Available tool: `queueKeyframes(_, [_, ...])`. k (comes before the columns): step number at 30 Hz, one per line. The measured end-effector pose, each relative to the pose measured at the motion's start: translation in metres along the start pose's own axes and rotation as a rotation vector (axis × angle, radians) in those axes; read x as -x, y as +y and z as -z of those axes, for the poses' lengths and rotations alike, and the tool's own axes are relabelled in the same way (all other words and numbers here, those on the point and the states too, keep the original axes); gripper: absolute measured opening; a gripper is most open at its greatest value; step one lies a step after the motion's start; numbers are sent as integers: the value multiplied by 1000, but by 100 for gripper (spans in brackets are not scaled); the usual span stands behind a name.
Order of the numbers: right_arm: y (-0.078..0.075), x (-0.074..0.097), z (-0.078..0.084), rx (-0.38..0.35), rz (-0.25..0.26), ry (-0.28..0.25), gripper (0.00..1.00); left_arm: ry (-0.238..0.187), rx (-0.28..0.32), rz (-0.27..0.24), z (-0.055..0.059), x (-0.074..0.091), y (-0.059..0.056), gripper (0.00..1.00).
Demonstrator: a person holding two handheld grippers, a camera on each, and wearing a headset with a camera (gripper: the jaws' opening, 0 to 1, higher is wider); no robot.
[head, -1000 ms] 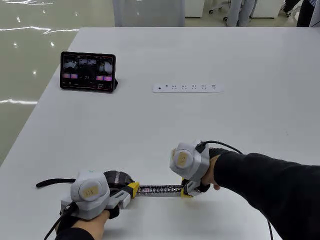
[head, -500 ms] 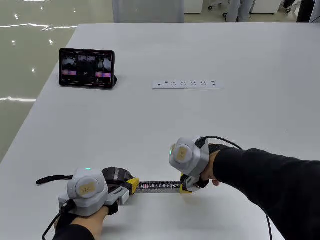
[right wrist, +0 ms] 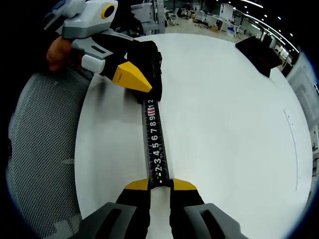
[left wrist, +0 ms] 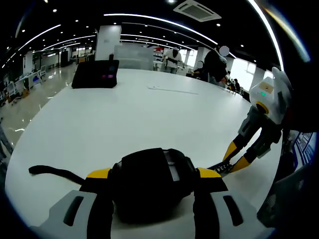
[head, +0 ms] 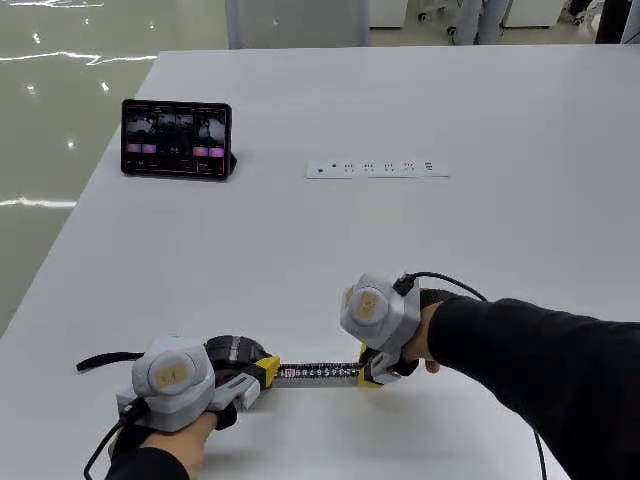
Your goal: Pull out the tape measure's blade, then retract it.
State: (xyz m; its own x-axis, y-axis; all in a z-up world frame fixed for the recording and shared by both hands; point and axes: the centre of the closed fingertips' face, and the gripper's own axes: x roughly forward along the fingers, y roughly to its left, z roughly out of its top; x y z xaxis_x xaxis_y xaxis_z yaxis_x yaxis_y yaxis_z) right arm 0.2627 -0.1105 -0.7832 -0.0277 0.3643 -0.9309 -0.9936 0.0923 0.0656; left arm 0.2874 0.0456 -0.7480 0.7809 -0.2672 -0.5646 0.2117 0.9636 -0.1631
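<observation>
R gripper [right wrist: 159, 185] prob. pinching blade [right wrist: 155, 142]

Black tape measure [left wrist: 149, 179], white table [head: 400, 250]

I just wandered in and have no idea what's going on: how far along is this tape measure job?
Done: the left gripper is shut on the tape measure's case, and the right gripper clamps the tip of the blade. In hand: a short stretch of blade lies out between them on the table, numbers up. Left: letting the blade retract into the case.
</observation>
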Motion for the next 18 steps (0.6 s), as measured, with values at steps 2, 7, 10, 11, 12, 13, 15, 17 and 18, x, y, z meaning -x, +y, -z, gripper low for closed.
queueKeyframes(2, [0, -1, -2, 2, -5, -10, 10, 0, 0, 0, 0, 0, 0, 60])
queueKeyframes(7, [4, -7, -16, 28, 1, -37, 10, 3, 4, 1, 0, 0, 0, 61])
queueKeyframes(10, [4, -7, -17, 41, -4, -29, 10, 7, 3, 1, 0, 0, 0, 61])
queueKeyframes(11, [3, -7, -17, 26, -8, -37, 10, 7, 2, 1, 0, 0, 0, 61])
queueKeyframes(12, [3, -7, -17, 21, -9, -43, 10, 6, 2, 2, 0, 0, 0, 61])
queueKeyframes(13, [2, -7, -18, 17, -9, -48, 10, 5, 3, 2, 0, 0, 0, 61])
queueKeyframes(15, [2, -8, -19, 3, -7, -54, 10, 5, 5, 3, 0, 0, 0, 61])
queueKeyframes(17, [3, -8, -20, 1, -9, -50, 10, 6, 4, 2, 0, 0, 0, 61])
queueKeyframes(18, [3, -8, -20, 6, -10, -49, 10, 6, 4, 2, 0, 0, 0, 61])
